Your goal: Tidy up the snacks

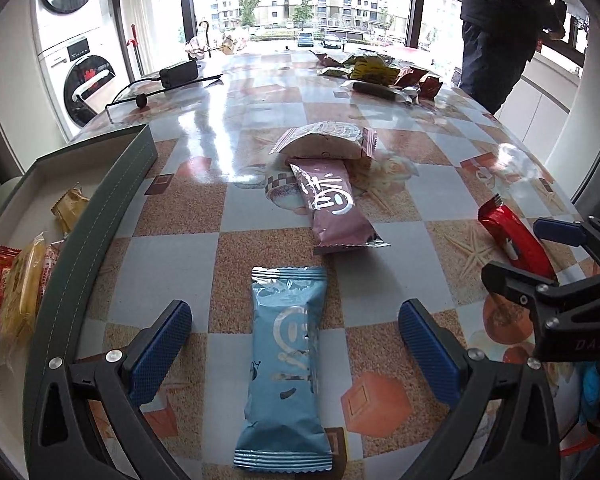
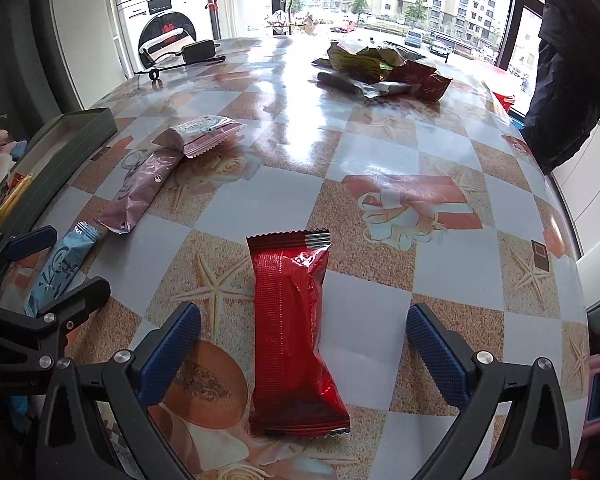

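Two grippers hover over the table (image 1: 204,208), both with jaws spread wide. Left gripper (image 1: 296,344) straddles a blue snack packet (image 1: 284,364) beside the tray (image 1: 112,184); right gripper (image 2: 304,348) straddles a red snack packet (image 2: 292,344).

The glossy checked plastic table covering (image 2: 380,152) is reflecting window light. The shiny red foil snack wrapper (image 2: 292,336) and the glossy blue foil snack wrapper (image 1: 284,364) are showing crimped ends. The blue textured rubber finger pads (image 1: 160,352) are appearing matt.
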